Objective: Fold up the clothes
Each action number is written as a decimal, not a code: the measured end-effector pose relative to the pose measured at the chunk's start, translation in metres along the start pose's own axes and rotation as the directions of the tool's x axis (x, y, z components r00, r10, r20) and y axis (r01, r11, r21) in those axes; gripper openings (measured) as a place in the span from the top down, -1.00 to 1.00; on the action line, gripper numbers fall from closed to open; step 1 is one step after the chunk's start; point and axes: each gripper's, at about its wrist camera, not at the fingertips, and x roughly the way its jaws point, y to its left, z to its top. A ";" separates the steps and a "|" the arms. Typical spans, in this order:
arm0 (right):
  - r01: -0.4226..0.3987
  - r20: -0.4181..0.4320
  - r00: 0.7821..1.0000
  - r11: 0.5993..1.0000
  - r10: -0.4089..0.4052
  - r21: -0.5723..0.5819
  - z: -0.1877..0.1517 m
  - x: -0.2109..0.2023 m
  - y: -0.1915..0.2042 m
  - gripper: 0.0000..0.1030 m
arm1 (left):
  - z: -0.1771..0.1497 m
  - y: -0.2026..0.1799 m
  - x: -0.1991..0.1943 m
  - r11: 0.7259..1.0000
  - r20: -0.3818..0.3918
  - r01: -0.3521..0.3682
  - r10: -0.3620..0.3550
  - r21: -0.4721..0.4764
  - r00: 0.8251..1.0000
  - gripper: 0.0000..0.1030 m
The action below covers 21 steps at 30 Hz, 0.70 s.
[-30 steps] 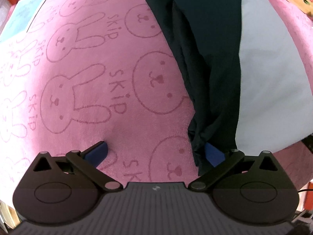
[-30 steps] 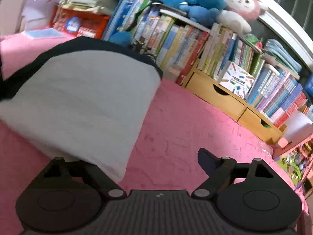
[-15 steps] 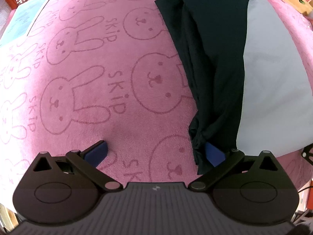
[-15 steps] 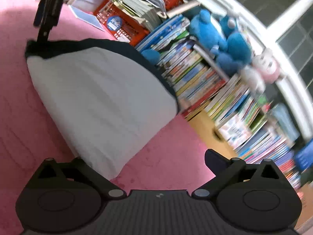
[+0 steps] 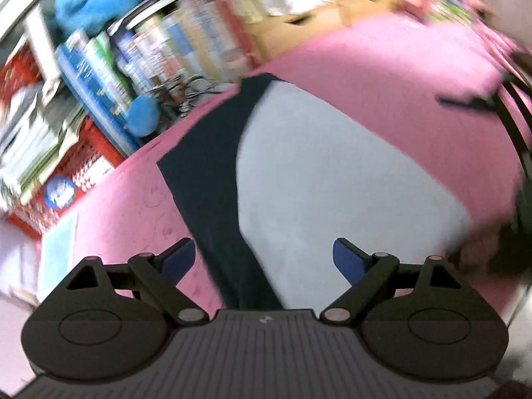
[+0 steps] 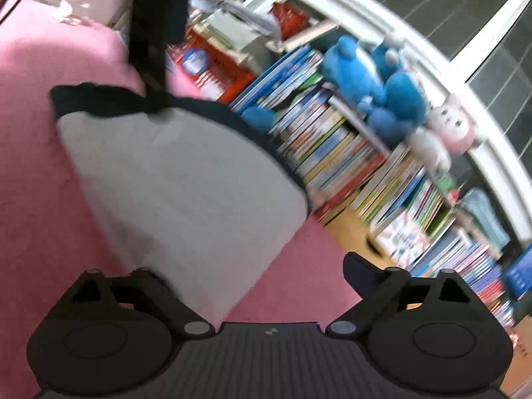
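A grey garment point(image 5: 332, 173) with a dark navy band point(image 5: 206, 179) lies flat on the pink blanket point(image 5: 133, 206). My left gripper point(image 5: 262, 249) hovers over the garment's near end. Its jaws are closing, wide apart, with nothing pinched; band and grey panel show below the gap. In the right wrist view the same garment point(image 6: 179, 179) spreads ahead. My right gripper point(image 6: 256, 269) sits at its near corner, jaws closing but wide. Its left finger is hidden at the cloth edge; the right fingertip point(image 6: 355, 266) is over bare blanket. A dark blurred shape, the left gripper point(image 6: 154, 76), stands above the band.
A bookshelf point(image 6: 349, 153) packed with books runs along the blanket's far edge, with blue plush toys point(image 6: 365, 69) on top and a window behind. A red crate point(image 5: 83, 163) and wooden drawers point(image 5: 299, 23) stand beside it. Pink blanket surrounds the garment.
My left gripper has lifted off the blanket and swung round; the dark sleeve edge no longer lies at its right finger. Its jaws narrowed slightly. The right gripper rolled a little.
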 end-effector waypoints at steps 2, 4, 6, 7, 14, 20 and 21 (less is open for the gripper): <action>0.034 -0.003 0.999 0.999 -0.034 0.014 0.004 0.016 0.006 -0.92 | 0.011 0.003 0.019 0.995 -0.032 -0.063 0.061 -0.076 0.998 -0.73; 0.043 -0.031 0.999 0.998 -0.042 0.041 0.000 0.026 0.005 -0.95 | 0.018 0.014 0.036 0.981 -0.088 -0.151 0.141 -0.125 0.986 -0.74; 0.063 -0.062 0.996 0.995 -0.058 0.077 -0.007 0.029 0.001 -0.95 | 0.015 0.029 0.055 0.969 -0.143 -0.168 0.143 -0.179 0.979 -0.92; 0.070 -0.065 0.996 0.994 -0.064 0.088 -0.016 0.021 -0.004 -0.96 | 0.009 0.032 0.055 0.964 -0.159 -0.168 0.137 -0.204 0.978 -1.00; 0.066 -0.027 0.998 0.996 -0.065 0.059 -0.053 -0.040 -0.005 -0.97 | 0.008 0.043 0.064 0.961 -0.183 -0.139 0.096 -0.239 0.978 -1.00; 0.061 -0.150 0.988 0.990 -0.042 0.127 -0.056 -0.050 -0.017 -0.99 | 0.013 0.053 0.075 0.966 -0.182 -0.110 0.067 -0.236 0.981 -0.98; 0.044 -0.139 0.990 0.993 -0.028 0.113 -0.054 -0.053 -0.016 -0.99 | 0.014 0.054 0.067 0.970 -0.171 -0.102 0.064 -0.221 0.983 -0.93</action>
